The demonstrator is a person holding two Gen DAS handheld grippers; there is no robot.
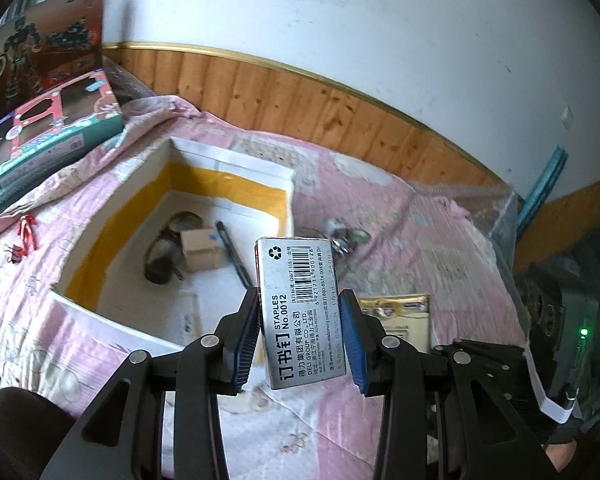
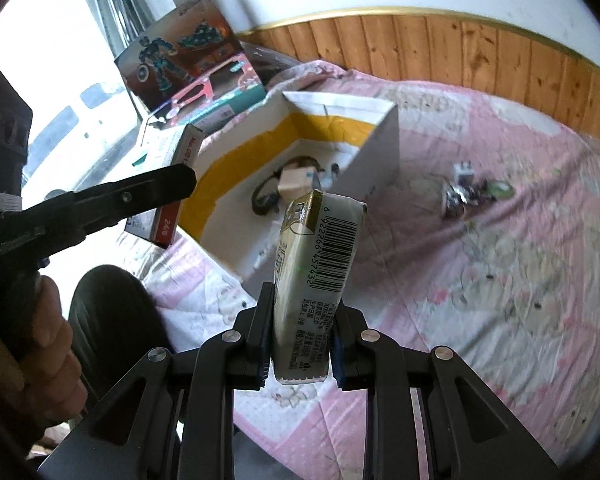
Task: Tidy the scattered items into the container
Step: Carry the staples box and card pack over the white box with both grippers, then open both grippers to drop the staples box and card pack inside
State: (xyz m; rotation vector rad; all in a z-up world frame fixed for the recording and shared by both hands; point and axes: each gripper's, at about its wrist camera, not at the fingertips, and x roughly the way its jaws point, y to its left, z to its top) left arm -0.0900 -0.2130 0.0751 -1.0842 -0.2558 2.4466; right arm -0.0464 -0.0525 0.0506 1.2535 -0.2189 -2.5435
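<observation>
Jaws on both grippers are clamped on things held above a pink quilted bed [image 1: 400, 216]. At far left, two toy boxes [image 1: 48, 92] lean by the wall, and a red clip and a black clip [image 1: 24, 236] lie on the quilt below them. Next comes the open white container [image 1: 112, 208], banded yellow inside, which holds a dark coiled strap, a small cardboard box [image 1: 200, 250] and a dark pen [image 1: 232, 254]. The left gripper [image 1: 300, 332] pinches a grey staples box [image 1: 296, 304] upright between its blue pads, just beside the container's near right corner and not yet inside it. Past the container's right wall, a blurred cluster of small metal bits [image 1: 346, 238] lies loose on the quilt; I cannot tell what they are. The right gripper [image 2: 300, 340] squeezes a cream-and-gold packet [image 2: 316, 280] with a barcode, near the container's front wall. A hand [image 2: 40, 352] grips the left tool's handle. Wooden panelling [image 1: 300, 96] runs behind the bed.
</observation>
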